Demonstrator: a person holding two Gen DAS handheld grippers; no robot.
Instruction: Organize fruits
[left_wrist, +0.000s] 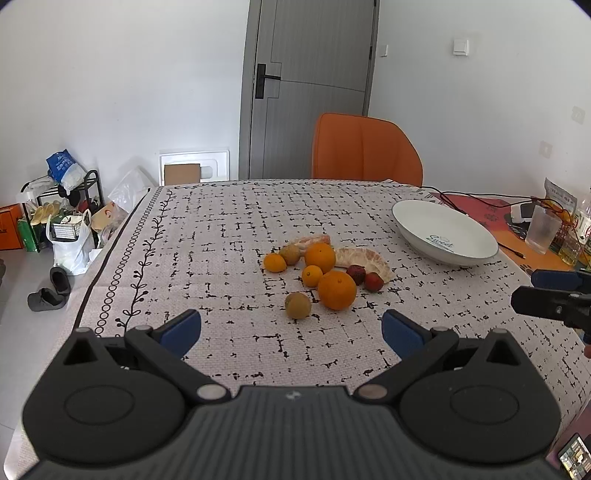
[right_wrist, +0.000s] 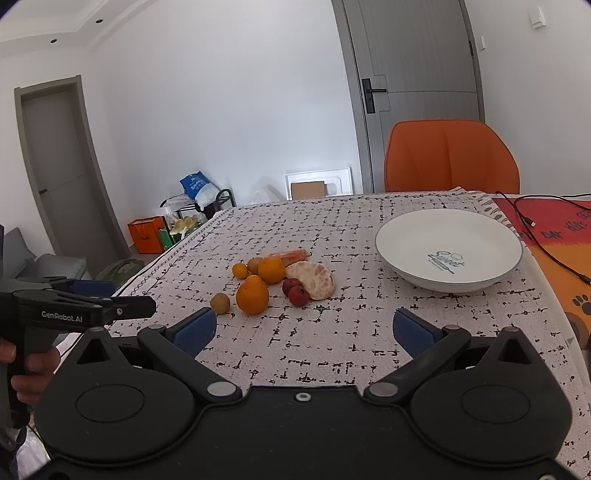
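Left gripper (left_wrist: 291, 332) and right gripper (right_wrist: 304, 330): jaws spread wide, nothing held, both above near edge of table (left_wrist: 221, 229). Fruit pile (left_wrist: 325, 269) mid-table, loose on cloth. White bowl (right_wrist: 406, 236) toward far right corner, well apart from fruit

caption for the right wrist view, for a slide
Open right claw faces a fruit pile beside an empty white plate on the patterned tablecloth.

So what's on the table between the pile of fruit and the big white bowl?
Nothing. In both wrist views, only bare patterned tablecloth lies between the peeled citrus at the pile's edge and the white bowl.
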